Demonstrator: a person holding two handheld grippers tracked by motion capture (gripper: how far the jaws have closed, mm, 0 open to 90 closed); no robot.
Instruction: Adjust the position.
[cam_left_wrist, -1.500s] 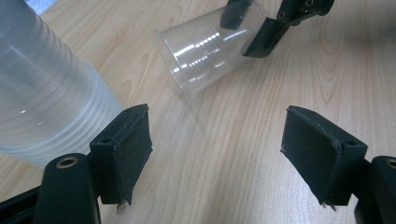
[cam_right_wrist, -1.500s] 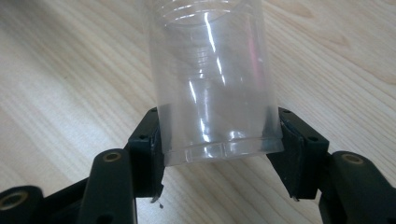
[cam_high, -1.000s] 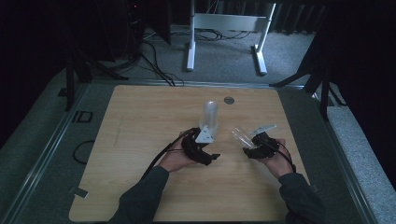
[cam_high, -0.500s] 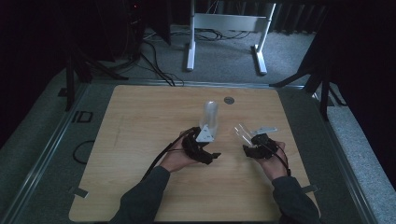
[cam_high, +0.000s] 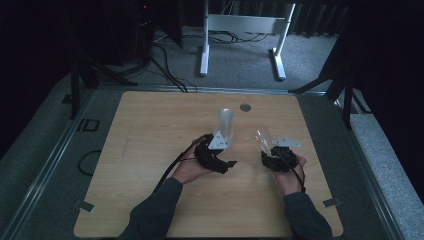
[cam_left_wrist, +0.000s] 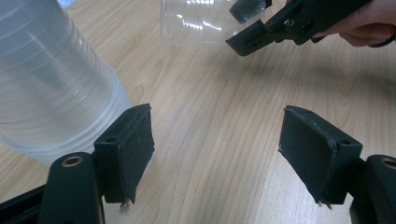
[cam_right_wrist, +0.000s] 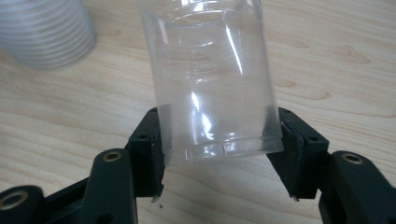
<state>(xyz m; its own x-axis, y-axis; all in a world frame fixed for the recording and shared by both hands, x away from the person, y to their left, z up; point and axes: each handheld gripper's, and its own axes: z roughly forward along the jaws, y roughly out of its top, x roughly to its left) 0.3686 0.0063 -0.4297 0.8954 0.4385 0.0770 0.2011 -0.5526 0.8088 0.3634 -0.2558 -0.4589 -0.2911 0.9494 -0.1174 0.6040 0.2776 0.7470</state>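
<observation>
Your right gripper (cam_right_wrist: 219, 154) has its fingers (cam_right_wrist: 148, 154) clamped on a single clear cup (cam_right_wrist: 212, 84), one pad on each side of the wall just above the rim. In the high view that cup (cam_high: 262, 139) points up and away from the fingertips, off the desk (cam_high: 150, 150). Your left gripper (cam_left_wrist: 229, 158) has fingers (cam_left_wrist: 128, 149) standing apart with nothing but bare desk (cam_left_wrist: 219, 116) between them; the stack of nested cups (cam_left_wrist: 46, 88) lies outside the left-hand finger, touching or nearly touching its outer face, not in the gap. In the high view the stack (cam_high: 225, 124) stands upright just beyond the left gripper (cam_high: 215, 152).

The step in hand looks like carrying the separated cup clear of the stack. To do it well, keep the right-hand pressure even: thin plastic like this will likely buckle or pop out if you squeeze harder, and the grip sits close to the rim, so the cup can pivot between the pads if you swing it quickly. Move slowly and keep the cup's axis in line with the fingers. If you mean to steady the stack with the left gripper, shift it sideways first so the stack comes between the fingers; as it stands, closing would catch only air and might nudge the stack over.

No brand, label or readable writing appears on the cups or the grippers.
</observation>
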